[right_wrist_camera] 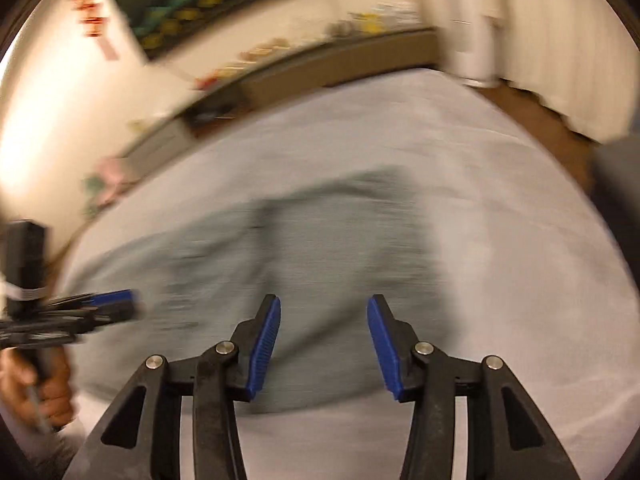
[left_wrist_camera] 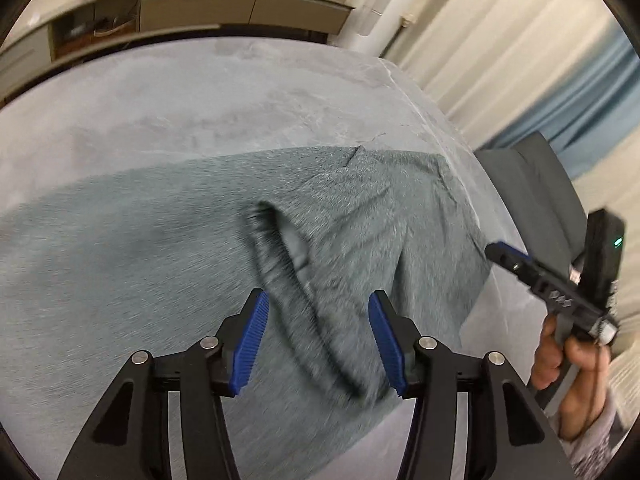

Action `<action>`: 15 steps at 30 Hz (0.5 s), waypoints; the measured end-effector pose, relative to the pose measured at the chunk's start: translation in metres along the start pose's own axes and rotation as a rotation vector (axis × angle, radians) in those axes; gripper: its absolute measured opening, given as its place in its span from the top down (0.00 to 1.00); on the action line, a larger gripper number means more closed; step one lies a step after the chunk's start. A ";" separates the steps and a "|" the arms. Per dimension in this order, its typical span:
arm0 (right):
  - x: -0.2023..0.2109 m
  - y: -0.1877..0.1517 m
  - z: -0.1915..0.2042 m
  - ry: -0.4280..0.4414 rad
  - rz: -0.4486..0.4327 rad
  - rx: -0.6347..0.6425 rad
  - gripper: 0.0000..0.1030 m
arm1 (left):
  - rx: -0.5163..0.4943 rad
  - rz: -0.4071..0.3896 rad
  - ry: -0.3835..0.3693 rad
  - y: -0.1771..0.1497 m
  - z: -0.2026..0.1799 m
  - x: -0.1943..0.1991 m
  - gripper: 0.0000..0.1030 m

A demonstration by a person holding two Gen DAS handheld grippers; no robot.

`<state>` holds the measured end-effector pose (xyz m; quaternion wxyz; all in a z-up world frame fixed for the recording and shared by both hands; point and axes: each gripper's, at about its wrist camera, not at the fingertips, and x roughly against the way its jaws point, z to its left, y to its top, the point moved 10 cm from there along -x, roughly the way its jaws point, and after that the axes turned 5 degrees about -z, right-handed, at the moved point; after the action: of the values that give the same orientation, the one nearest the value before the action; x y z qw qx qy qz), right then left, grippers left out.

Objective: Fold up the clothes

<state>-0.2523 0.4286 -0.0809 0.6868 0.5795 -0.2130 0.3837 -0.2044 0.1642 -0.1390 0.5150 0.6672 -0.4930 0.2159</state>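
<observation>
A grey-green fuzzy garment (left_wrist_camera: 200,240) lies spread on the pale grey bed (left_wrist_camera: 200,92), with a raised fold (left_wrist_camera: 288,256) running toward me. My left gripper (left_wrist_camera: 318,340) is open and empty, hovering above that fold. My right gripper (right_wrist_camera: 323,344) is open and empty over the garment (right_wrist_camera: 320,248), which is motion-blurred in the right wrist view. The right gripper also shows in the left wrist view (left_wrist_camera: 520,264) at the garment's right edge. The left gripper shows at the left of the right wrist view (right_wrist_camera: 100,308).
A long low cabinet (left_wrist_camera: 180,8) with small items stands beyond the bed. Pale curtains (left_wrist_camera: 500,48) hang at the right. A dark grey chair (left_wrist_camera: 532,188) stands by the bed's right edge. The bed's bare surface (right_wrist_camera: 500,200) extends right of the garment.
</observation>
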 end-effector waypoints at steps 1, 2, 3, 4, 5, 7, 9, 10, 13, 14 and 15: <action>-0.003 -0.002 -0.015 -0.051 0.015 -0.001 0.53 | 0.003 0.001 0.006 0.002 0.001 -0.006 0.49; -0.009 -0.004 -0.027 -0.080 0.034 0.003 0.53 | 0.006 0.002 0.013 0.004 0.002 -0.012 0.49; -0.014 -0.007 -0.034 -0.084 0.056 0.013 0.52 | 0.013 0.002 0.024 0.007 0.005 -0.016 0.49; -0.017 -0.008 -0.037 -0.084 0.063 0.034 0.55 | 0.026 -0.003 0.033 0.011 0.009 -0.019 0.49; -0.016 -0.007 -0.036 -0.083 0.056 0.061 0.72 | 0.035 -0.008 0.033 0.013 0.011 -0.022 0.49; -0.011 -0.007 -0.028 -0.051 0.061 0.065 0.79 | 0.059 -0.028 0.021 0.019 0.014 -0.025 0.52; 0.000 0.002 -0.017 -0.043 0.012 0.092 0.86 | 0.062 -0.048 0.008 0.022 0.016 -0.022 0.94; 0.011 0.010 -0.007 -0.030 -0.031 0.108 0.90 | 0.068 -0.061 0.003 0.024 0.018 -0.019 0.94; 0.045 0.025 0.046 0.071 -0.140 0.183 0.90 | 0.094 -0.096 -0.014 0.027 0.023 -0.007 0.95; 0.053 0.023 0.070 0.111 -0.154 0.224 0.90 | 0.114 -0.104 -0.026 0.027 0.026 -0.002 0.95; 0.056 0.018 0.094 0.149 -0.150 0.261 0.91 | 0.130 -0.107 -0.039 0.027 0.029 0.001 0.95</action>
<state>-0.2178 0.3542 -0.0061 0.6462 0.6480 -0.0658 0.3977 -0.2343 0.1379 -0.1364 0.4718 0.7287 -0.4515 0.2064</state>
